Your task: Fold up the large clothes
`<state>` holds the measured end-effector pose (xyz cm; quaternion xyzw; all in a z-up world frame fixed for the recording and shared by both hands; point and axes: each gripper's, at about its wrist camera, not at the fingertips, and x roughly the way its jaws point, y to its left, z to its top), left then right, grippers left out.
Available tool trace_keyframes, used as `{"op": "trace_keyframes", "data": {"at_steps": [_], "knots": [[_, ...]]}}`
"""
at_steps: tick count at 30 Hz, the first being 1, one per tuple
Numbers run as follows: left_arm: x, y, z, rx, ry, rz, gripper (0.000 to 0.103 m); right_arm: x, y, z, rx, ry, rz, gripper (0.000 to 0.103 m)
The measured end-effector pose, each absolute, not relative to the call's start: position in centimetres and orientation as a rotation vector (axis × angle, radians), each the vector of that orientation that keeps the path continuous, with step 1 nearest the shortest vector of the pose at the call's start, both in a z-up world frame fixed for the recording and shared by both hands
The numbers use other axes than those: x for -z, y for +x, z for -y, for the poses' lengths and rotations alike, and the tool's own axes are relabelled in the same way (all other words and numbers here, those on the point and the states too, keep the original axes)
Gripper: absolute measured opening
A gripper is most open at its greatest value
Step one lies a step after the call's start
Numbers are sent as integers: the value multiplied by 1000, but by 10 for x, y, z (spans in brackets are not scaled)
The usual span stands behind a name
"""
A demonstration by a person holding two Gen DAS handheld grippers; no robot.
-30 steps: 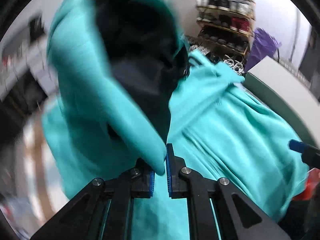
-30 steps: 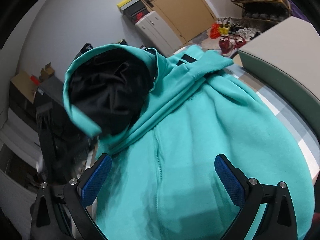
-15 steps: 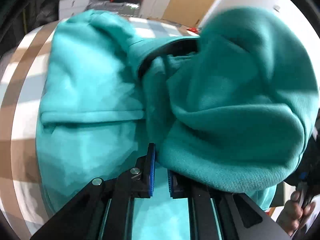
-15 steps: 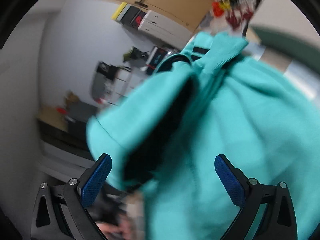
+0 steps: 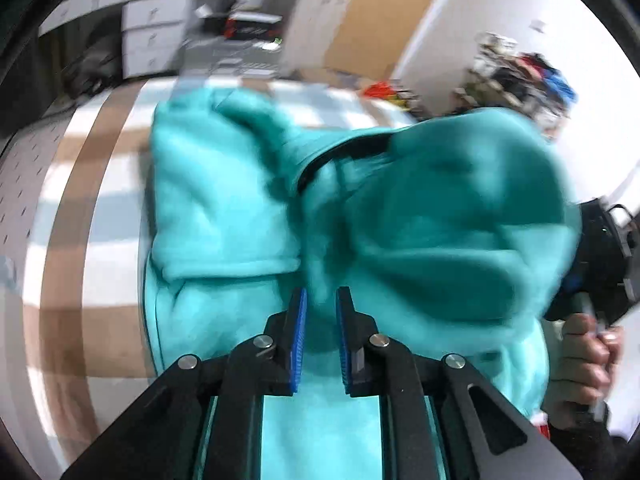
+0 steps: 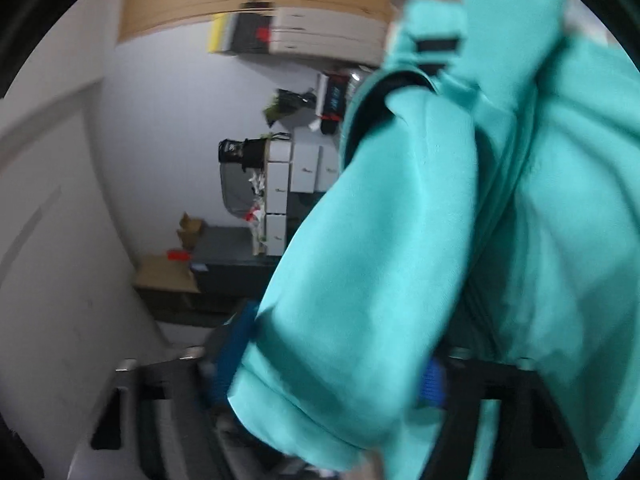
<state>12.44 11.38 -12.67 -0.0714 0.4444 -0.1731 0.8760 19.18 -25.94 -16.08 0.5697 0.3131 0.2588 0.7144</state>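
Left gripper (image 5: 321, 312) jaws just opening, narrow, off the hoodie (image 5: 224, 208); right gripper (image 6: 328, 368) jaws closing around its hood (image 6: 360, 264)

1 teal hoodie (image 5: 224, 200), 2 grippers, 1 hand (image 5: 588, 360), 1 striped table (image 5: 72, 208).

The big hoodie (image 5: 224, 216) is bright teal and soft like fleece. It lies bunched up on a table, with folds and bumps all over. In the left wrist view its flat part spreads from the middle out toward 9 o'clock. One long fold runs across it there. The hood (image 5: 452, 232) is puffed up round like a ball and sits toward 3 o'clock. A black band lines the neck opening near the middle. In the right wrist view the teal cloth (image 6: 400, 264) fills the side from 12 to 6 o'clock. A thick rolled edge hangs at 6 o'clock. The picture is blurry.
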Motion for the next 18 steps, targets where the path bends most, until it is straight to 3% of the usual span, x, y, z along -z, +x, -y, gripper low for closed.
{"op": "trace_keyframes", "data": {"at_steps": [1,2,3,4,13,18], "knots": [[120,121,-115,373,-148,-908,29,158,182,257,-575,1238,-679,34],[112,116,-117,376,-161,-865,52,156,175,255,-562,1212,-671,24],[110,111,-113,381,-175,-823,76,156,166,252,-541,1177,-665,20],[105,110,-110,391,-192,-771,84,157,158,248,-510,1136,-670,17],[131,153,-66,401,-144,-777,85,174,151,253,-368,1043,-778,14],[149,166,-64,473,-326,-851,85,174,151,264,-228,932,-829,14]]}}
